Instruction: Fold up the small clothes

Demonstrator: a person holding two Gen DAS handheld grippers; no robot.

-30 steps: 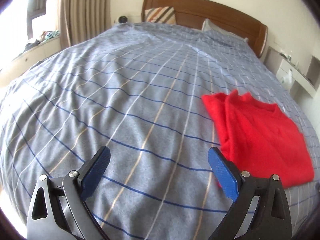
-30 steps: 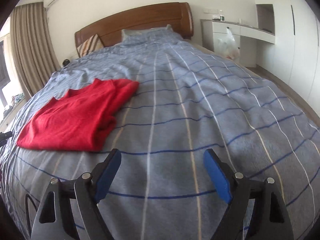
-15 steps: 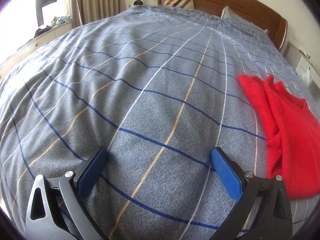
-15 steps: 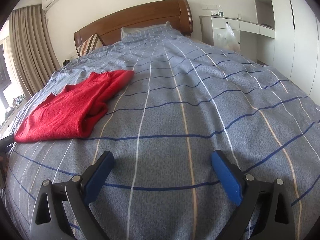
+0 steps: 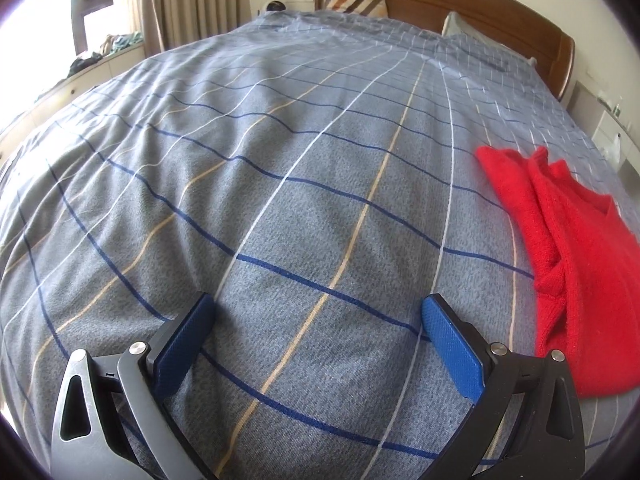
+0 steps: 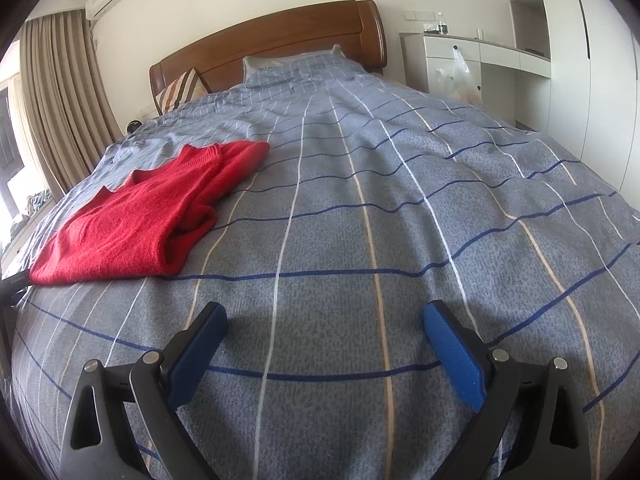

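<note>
The folded red sweater [image 5: 568, 264] lies on the bed between both claws, right of the left gripper [image 5: 316, 320] and left of the right gripper [image 6: 326, 328], both spread wide, empty, its long axis running toward the headboard [image 6: 276, 44].

Both grippers lower to the bed, the right one opened wider

A second ago our left gripper [image 5: 316, 312] sat higher and further back, with the red sweater [image 5: 568, 264] just beyond its right pad; now we have dropped close over the checked bedcover [image 5: 280, 184], the weave fills the left wrist view, and the sweater has slid off to the far right edge. Most of that drop came early; the last two left views nearly match. Our right gripper [image 6: 326, 318] has just been opening, its blue pads [image 6: 452, 352] now spread wider, with only bedcover between them. In the right wrist view the sweater [image 6: 148, 216] sits slightly higher and further off to the left.
</note>
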